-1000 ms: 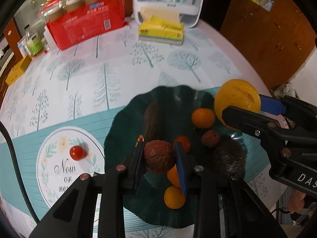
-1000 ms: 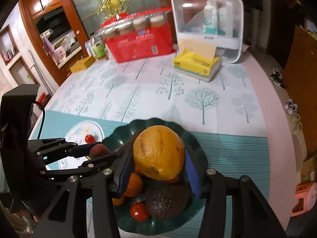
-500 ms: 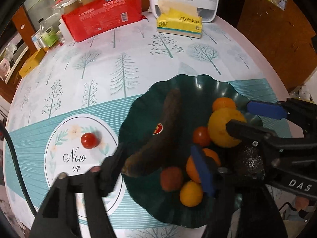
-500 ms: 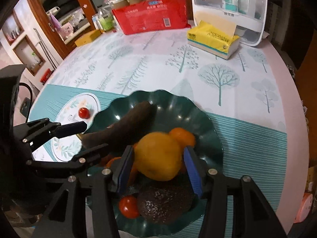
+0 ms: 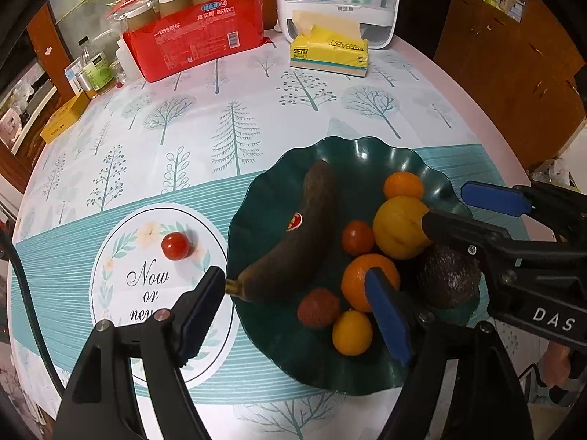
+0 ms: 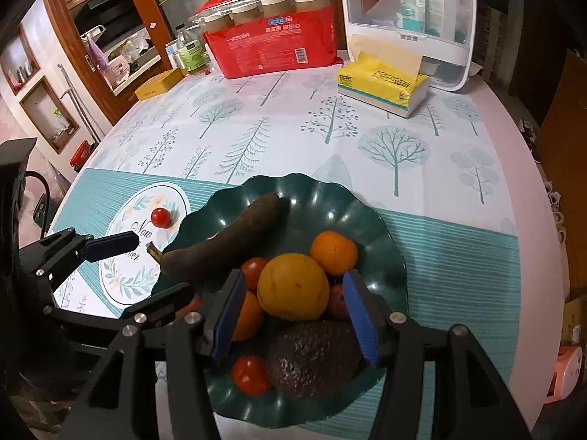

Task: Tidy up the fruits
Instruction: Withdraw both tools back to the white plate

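A dark green wavy plate (image 5: 363,154) (image 6: 381,227) holds a dark overripe banana (image 5: 304,238) (image 6: 227,238), a large yellow orange (image 5: 400,227) (image 6: 291,286), small oranges, cherry tomatoes, an avocado (image 5: 449,277) (image 6: 315,357) and a brown-red lychee (image 5: 318,307). My left gripper (image 5: 293,304) is open and empty above the plate's near left edge. My right gripper (image 6: 293,311) is open, its jaws standing either side of the large orange, which rests in the plate. One cherry tomato (image 5: 175,245) (image 6: 161,217) lies on the tablecloth left of the plate.
A yellow tissue pack (image 5: 328,53), a red pack of cups (image 5: 194,42) and a white storage box (image 5: 337,0) stand at the table's far side. Bottles and a yellow box (image 5: 64,115) sit at the far left. The round table's edge curves close on the right.
My left gripper opened and let the lychee drop into the plate. My right gripper lowered the large orange into the plate and opened off it. Both grippers drew back.
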